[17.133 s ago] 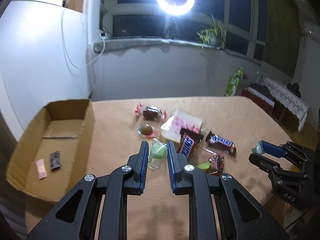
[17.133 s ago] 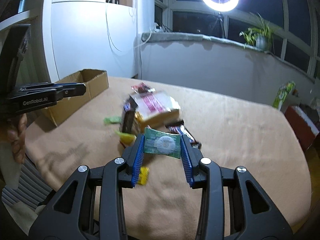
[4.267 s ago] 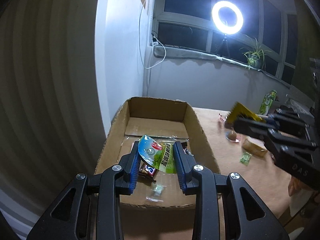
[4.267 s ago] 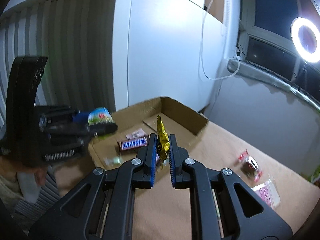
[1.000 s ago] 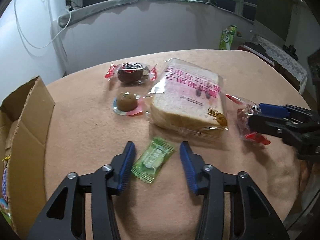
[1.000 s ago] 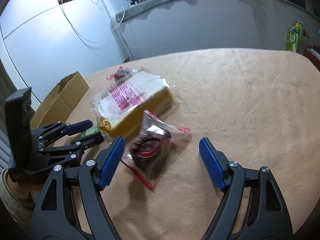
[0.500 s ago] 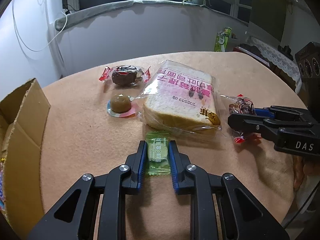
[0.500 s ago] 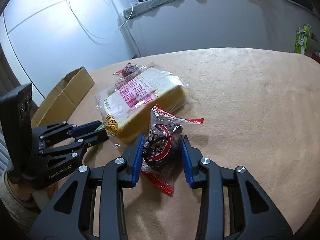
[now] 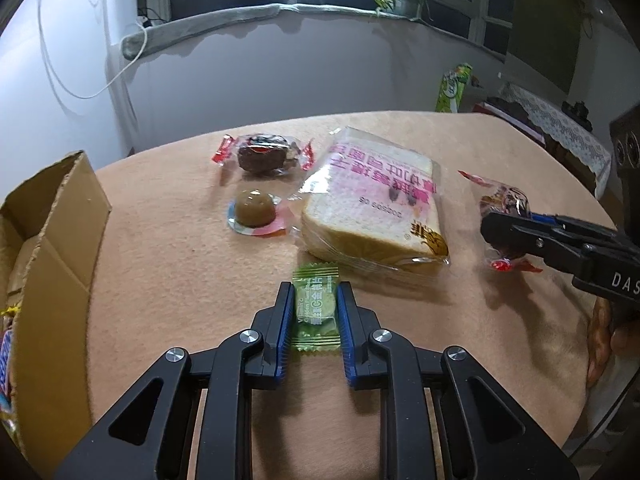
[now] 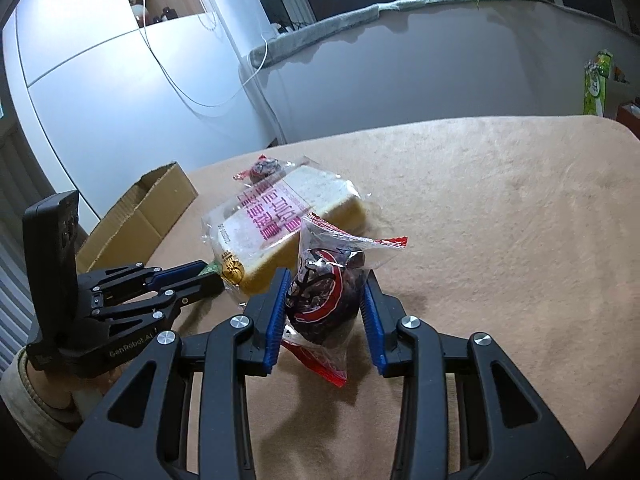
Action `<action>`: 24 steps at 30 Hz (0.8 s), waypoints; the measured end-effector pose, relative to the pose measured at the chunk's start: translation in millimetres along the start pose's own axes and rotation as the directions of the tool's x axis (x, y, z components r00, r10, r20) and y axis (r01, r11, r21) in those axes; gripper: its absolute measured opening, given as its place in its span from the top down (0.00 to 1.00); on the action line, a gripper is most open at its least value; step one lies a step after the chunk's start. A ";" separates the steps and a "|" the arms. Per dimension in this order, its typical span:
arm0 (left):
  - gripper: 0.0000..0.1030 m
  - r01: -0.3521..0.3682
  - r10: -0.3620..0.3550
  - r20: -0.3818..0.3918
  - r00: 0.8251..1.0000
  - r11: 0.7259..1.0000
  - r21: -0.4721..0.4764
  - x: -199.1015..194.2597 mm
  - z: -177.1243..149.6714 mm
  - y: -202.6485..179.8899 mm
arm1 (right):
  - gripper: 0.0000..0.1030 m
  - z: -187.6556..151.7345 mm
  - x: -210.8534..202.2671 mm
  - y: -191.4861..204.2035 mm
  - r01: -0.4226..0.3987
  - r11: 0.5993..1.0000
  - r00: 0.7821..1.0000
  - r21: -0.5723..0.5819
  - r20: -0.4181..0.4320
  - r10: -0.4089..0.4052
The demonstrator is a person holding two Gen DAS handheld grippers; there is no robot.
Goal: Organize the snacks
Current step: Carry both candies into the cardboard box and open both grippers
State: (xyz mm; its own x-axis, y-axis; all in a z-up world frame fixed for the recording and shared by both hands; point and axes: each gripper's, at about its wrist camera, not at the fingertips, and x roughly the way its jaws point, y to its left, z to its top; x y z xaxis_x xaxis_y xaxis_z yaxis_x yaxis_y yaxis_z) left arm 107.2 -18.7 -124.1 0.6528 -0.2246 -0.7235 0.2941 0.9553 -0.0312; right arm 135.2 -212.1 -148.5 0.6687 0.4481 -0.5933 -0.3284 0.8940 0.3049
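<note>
My left gripper (image 9: 315,294) is shut on a small green candy packet (image 9: 316,312) just above the tan tablecloth (image 9: 180,272). My right gripper (image 10: 326,280) is shut on a clear red-edged bag with a dark snack (image 10: 326,292), lifted slightly; from the left wrist view the same bag (image 9: 502,204) is at the right. Between them lies a bagged slice of bread (image 9: 376,200). Farther back sit a brown jelly cup (image 9: 256,214) and a second dark snack in a red-ended wrapper (image 9: 262,154). The cardboard box (image 9: 52,240) stands at the left, with snacks inside.
The box's near flap (image 9: 76,216) leans toward the table. A person's hand and sleeve (image 10: 36,392) hold the left gripper. A green carton (image 9: 454,88) stands beyond the table's far edge. A wall and window ledge (image 9: 208,28) lie behind.
Both grippers have closed from wide open onto their snacks: the left on the green candy, the right on the dark snack bag. The bag now stands slightly raised.
</note>
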 end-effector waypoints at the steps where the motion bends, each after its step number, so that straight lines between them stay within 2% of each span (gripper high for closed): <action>1: 0.81 -0.002 0.002 0.010 1.000 1.000 -0.010 -3.2 0.3 1.4 | 0.65 0.3 -0.9 0.2 0.001 1.000 1.000 0.001 0.003 -0.001; 7: 0.81 0.006 -0.004 0.069 0.998 1.000 -0.028 -29.4 1.9 -2.3 | 0.65 4.5 -12.5 4.5 0.024 1.000 0.999 -0.007 0.027 -0.024; 16: 0.81 0.003 0.003 0.169 0.986 1.000 -0.031 -80.6 17.8 -2.8 | 0.65 29.9 -60.9 32.2 0.028 0.998 0.991 -0.049 0.134 -0.022; 24: 0.81 -0.003 0.010 0.223 0.975 0.999 -0.032 -105.6 19.6 -1.5 | 0.65 36.6 -69.8 57.6 0.025 0.996 0.989 -0.083 0.148 -0.013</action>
State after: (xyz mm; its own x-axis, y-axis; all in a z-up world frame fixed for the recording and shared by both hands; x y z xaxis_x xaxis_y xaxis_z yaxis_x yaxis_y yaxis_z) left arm 51.5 -0.2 -34.2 0.7951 -0.2524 -0.5515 0.2699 0.9615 -0.0509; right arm 94.1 -192.2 -62.3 0.7639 0.4306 -0.4807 -0.3656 0.9026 0.2275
